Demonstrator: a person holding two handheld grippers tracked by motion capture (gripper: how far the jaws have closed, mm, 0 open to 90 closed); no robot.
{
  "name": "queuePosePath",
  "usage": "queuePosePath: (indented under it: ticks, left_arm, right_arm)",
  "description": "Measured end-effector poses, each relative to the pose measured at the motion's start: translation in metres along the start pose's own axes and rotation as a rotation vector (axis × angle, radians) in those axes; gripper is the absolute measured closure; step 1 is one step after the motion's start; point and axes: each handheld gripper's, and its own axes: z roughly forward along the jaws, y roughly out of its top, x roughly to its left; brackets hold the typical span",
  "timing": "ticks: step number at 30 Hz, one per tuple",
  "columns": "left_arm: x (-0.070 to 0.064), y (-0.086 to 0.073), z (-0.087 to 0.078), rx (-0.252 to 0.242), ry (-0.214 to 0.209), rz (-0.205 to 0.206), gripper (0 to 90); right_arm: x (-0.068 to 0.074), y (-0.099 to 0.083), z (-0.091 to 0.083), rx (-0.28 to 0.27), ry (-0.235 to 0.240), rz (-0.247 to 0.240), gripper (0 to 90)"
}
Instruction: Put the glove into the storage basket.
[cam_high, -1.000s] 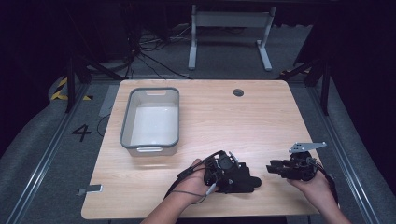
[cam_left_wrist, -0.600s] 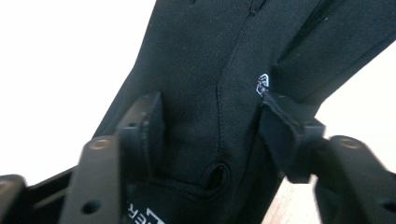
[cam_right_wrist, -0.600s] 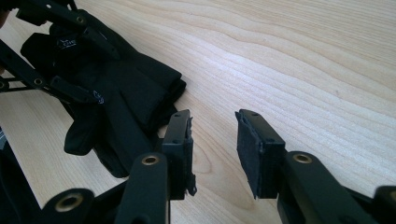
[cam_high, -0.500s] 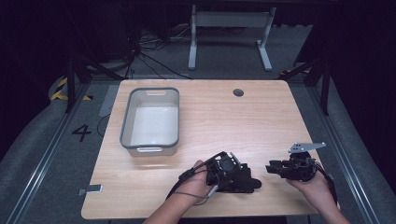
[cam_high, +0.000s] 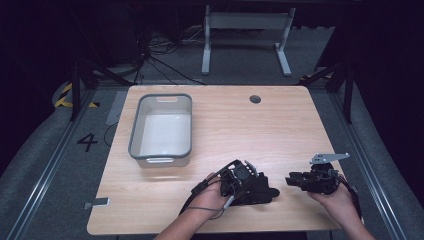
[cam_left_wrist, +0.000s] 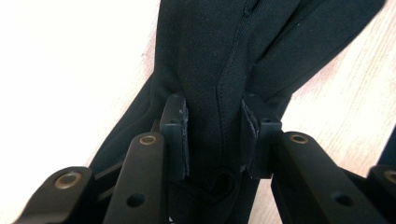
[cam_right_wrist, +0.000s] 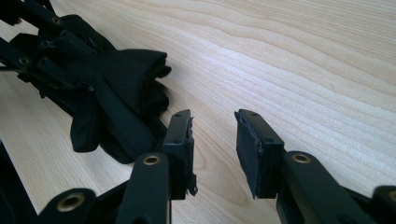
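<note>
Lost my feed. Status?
Left gripper shut on black cloth. Right gripper open, beside the cloth. Grey tub far off; nothing in the way.

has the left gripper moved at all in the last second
Yes, slightly. In the high view the left gripper, its fingers around black cloth, sits a little nearer the table's front edge and farther from the grey bin.

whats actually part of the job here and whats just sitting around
In play:
- black cloth, bunched on the table and clamped between the left gripper's jaws
- right gripper, open, bare wood between its jaws, pointing toward the cloth

Just sitting there:
- grey tub, empty, apart from the cloth; it may be where the cloth goes, but I can't tell
- small grey tab at the table's near-left edge
</note>
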Motion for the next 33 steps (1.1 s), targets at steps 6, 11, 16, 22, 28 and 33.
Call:
queuePosePath:
  ticks: [6,11,16,22,28,33]
  left_arm:
    - [0.004,-0.004,-0.022,-0.039,-0.02,-0.031,66.9]
    - [0.011,-0.01,-0.046,-0.096,-0.022,-0.074,66.7]
    - [0.019,-0.017,-0.069,-0.135,-0.009,-0.106,66.6]
    - [0.029,-0.026,-0.089,-0.194,0.01,-0.149,66.6]
    - [0.039,-0.036,-0.106,-0.252,0.018,-0.212,66.4]
    - [0.05,-0.05,-0.121,-0.282,0.061,-0.276,66.4]
  right_arm:
    - [0.001,0.0,0.0,-0.004,0.0,-0.003,66.1]
    - [0.001,0.001,0.002,-0.001,0.002,-0.006,66.0]
    - [0.001,0.001,0.004,0.005,0.0,-0.005,66.0]
    - [0.001,0.002,0.007,0.011,0.008,-0.008,65.9]
    - [0.001,0.002,0.01,0.015,0.01,-0.008,65.9]
    - [0.002,0.009,0.014,0.009,0.027,-0.022,65.8]
